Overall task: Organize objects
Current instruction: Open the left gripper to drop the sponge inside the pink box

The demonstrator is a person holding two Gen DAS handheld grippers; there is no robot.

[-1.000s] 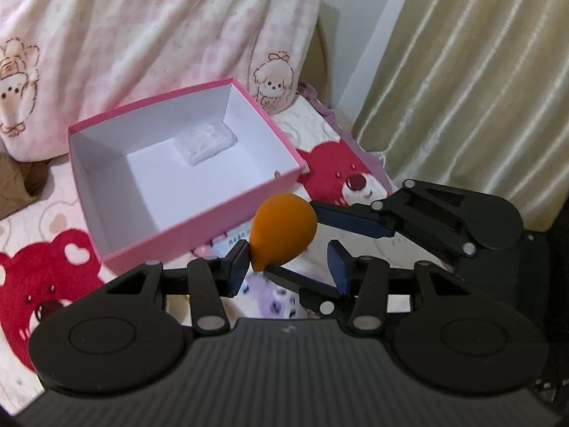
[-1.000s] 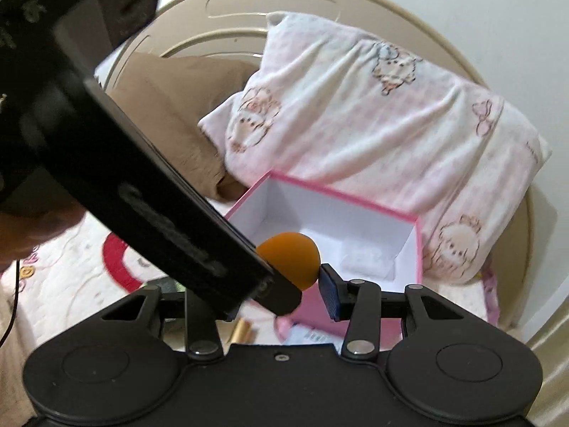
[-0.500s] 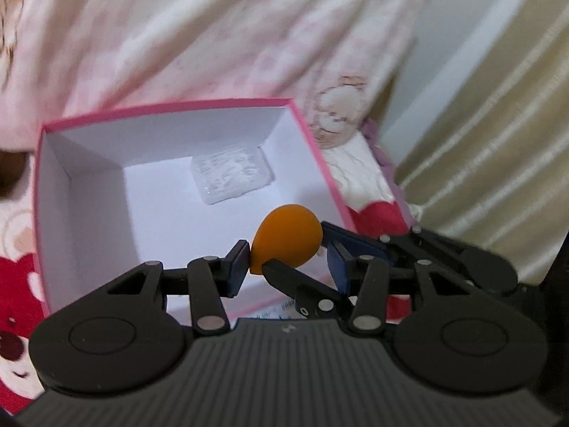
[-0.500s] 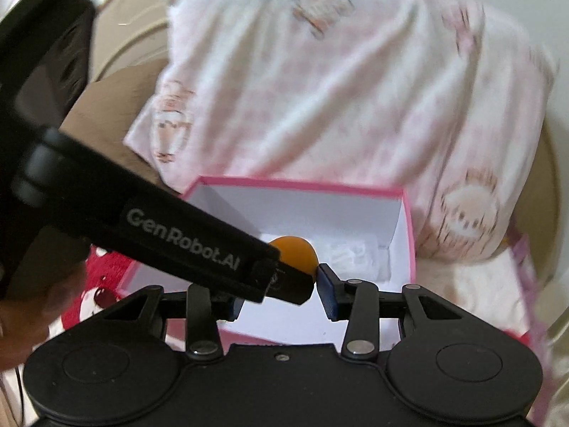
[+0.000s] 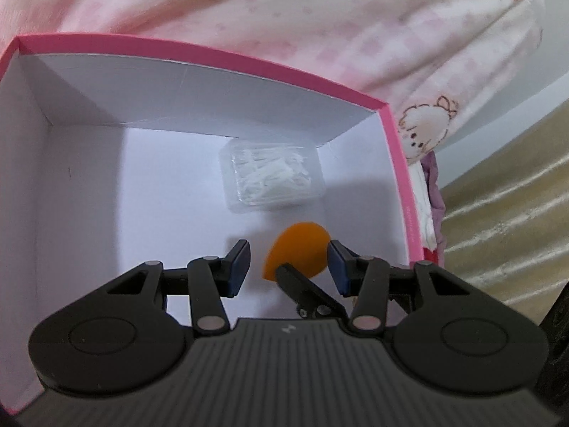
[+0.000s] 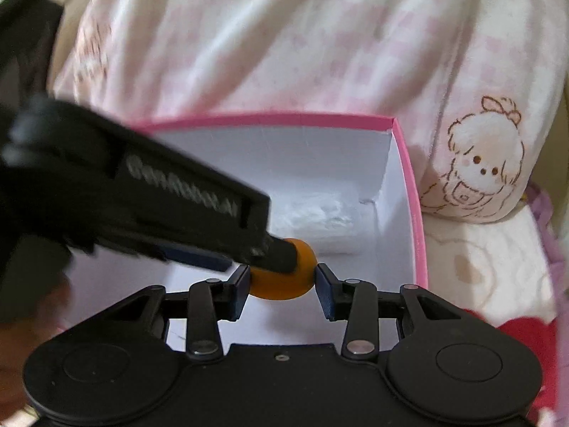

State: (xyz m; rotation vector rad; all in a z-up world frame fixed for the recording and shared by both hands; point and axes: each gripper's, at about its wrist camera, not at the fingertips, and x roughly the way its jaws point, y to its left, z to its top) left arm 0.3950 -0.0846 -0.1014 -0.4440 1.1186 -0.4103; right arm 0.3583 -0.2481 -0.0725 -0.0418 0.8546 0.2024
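Observation:
An orange teardrop sponge hangs inside the pink box, low over its white floor near the right wall. My right gripper is closing, with both pads against the sponge. One of its fingers crosses the left wrist view under the sponge. My left gripper straddles the sponge: its right pad is beside it and its left pad stands clear. In the right wrist view its finger reaches in from the left over the sponge. A clear case of floss picks lies at the box's far right corner.
A pink-and-white pillow with a puppy print leans right behind the box. A beige curtain hangs at the right. The bedsheet with a red bear shows beside the box. A hand is at the lower left.
Both grippers moved forward and down together, carrying the sponge from in front of the box to inside it. The right gripper's jaws narrowed on the sponge.

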